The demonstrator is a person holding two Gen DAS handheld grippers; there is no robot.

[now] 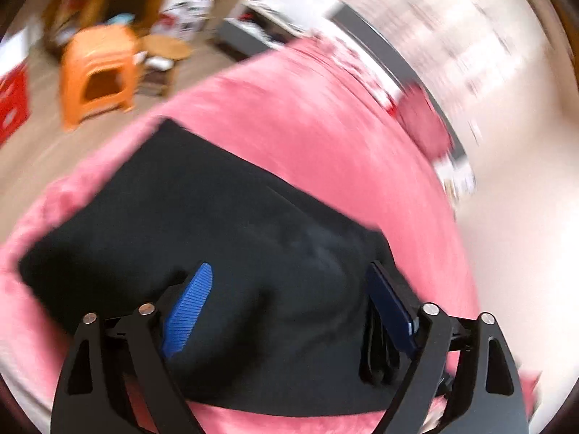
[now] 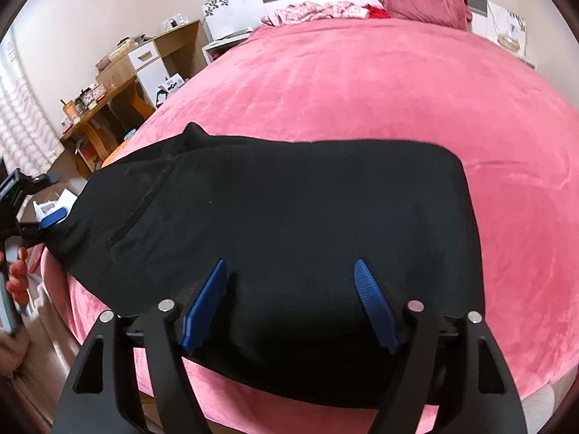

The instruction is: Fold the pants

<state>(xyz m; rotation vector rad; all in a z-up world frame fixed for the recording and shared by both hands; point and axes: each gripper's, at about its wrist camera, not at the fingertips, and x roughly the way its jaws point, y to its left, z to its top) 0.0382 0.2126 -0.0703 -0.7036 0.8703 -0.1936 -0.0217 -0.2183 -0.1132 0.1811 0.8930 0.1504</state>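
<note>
Black pants (image 2: pixel 289 209) lie folded in a rough rectangle on the pink bedspread (image 2: pixel 362 83) near the bed's front edge. My right gripper (image 2: pixel 291 271) hovers over their near edge, jaws wide open with blue pads, holding nothing. The left wrist view is blurred by motion; there the pants (image 1: pixel 217 224) lie under my left gripper (image 1: pixel 289 275), which is open and empty. The left gripper also shows at the far left of the right wrist view (image 2: pixel 50 218), beside the pants' left end, held by a hand.
A dark red pillow (image 2: pixel 423 0) and crumpled patterned cloth (image 2: pixel 315 11) lie at the headboard. A wooden desk (image 2: pixel 119 83) with clutter stands left of the bed. An orange plastic stool (image 1: pixel 101 72) and a red box (image 1: pixel 12 105) stand on the floor.
</note>
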